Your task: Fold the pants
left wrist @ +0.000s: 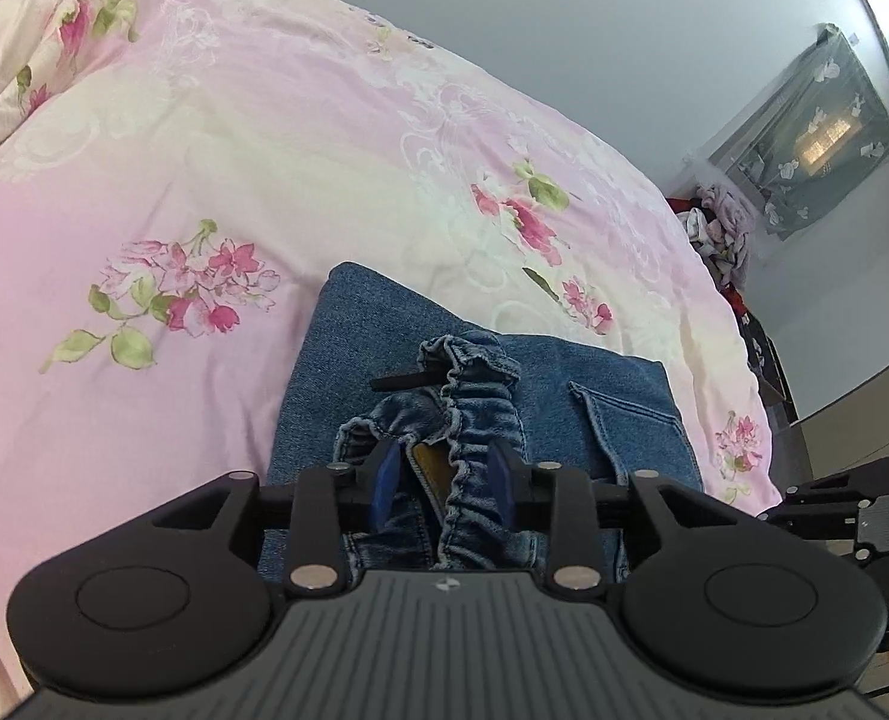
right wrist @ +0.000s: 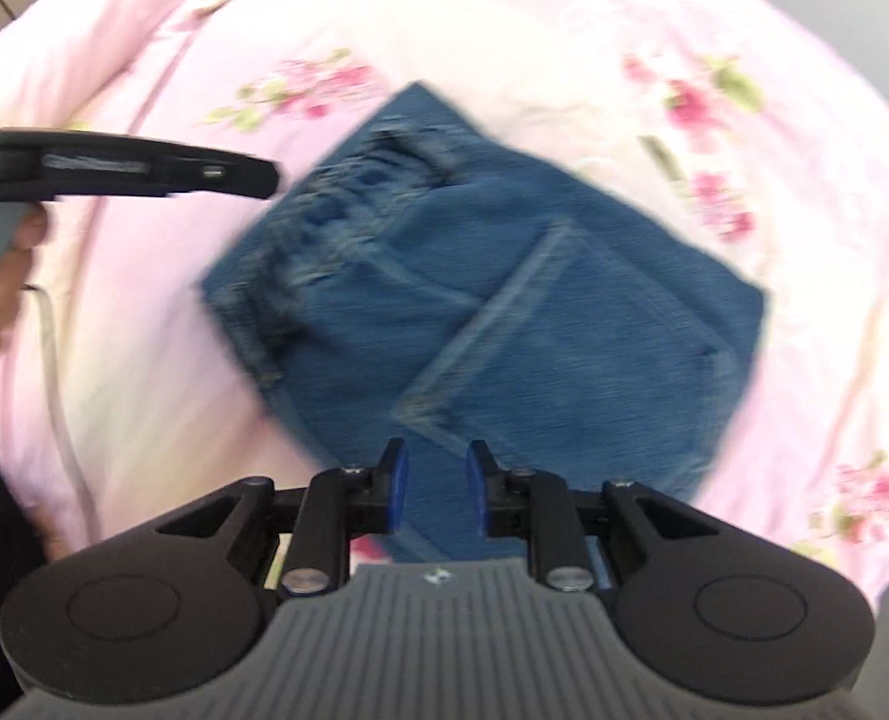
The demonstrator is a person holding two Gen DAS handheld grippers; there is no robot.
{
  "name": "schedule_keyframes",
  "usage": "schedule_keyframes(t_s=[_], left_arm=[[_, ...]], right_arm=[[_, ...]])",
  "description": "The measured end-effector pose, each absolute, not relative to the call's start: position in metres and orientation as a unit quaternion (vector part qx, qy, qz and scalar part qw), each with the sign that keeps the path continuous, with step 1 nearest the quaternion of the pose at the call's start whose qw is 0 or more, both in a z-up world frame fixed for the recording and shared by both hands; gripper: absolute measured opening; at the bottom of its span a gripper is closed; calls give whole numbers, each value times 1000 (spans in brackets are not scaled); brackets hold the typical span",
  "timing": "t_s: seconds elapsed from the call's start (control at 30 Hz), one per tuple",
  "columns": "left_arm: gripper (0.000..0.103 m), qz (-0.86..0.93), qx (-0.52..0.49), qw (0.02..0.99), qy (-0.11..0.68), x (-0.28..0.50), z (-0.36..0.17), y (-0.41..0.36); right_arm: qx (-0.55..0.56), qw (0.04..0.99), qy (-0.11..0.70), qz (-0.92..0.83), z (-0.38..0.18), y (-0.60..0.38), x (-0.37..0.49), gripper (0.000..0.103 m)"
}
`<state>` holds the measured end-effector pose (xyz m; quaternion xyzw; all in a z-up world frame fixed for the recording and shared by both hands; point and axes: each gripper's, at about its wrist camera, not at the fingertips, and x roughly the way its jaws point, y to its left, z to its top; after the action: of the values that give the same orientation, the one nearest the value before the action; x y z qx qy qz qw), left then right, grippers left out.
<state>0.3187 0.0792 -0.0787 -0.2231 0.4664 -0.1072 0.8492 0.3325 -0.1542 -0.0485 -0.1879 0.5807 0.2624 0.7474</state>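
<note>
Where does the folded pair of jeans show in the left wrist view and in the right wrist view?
Left wrist view: the jeans lie low in the middle, with their elastic waistband bunched between the left gripper's fingers.
Right wrist view: the jeans fill the centre as a blurred square, just beyond the right gripper.
Shared landmark: the pink floral quilt under them.

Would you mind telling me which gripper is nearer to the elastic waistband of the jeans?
Left. The left gripper has the ruffled waistband between its open jaws. The right gripper hovers off the folded jeans' opposite edge, near the back pocket, jaws empty.
</note>
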Motion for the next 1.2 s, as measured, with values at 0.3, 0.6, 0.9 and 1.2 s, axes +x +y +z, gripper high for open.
schedule_keyframes(t_s=[0.3,0.6,0.9,1.2], left_arm=[[66,-84,-335,794,500,345,-125,85],[46,-66,-328,796,505,370,-140,60],[34,-156,-149,862,459,359,-62,20],[34,-165,-65,849,497,383,-52,34]], right_arm=[[-171,744,585,274,-92,-166,354,29],[-191,724,589,302,-121,-162,352,29],[-144,745,576,302,-106,-177,347,27],[-63,739,585,328,-98,-156,363,8]])
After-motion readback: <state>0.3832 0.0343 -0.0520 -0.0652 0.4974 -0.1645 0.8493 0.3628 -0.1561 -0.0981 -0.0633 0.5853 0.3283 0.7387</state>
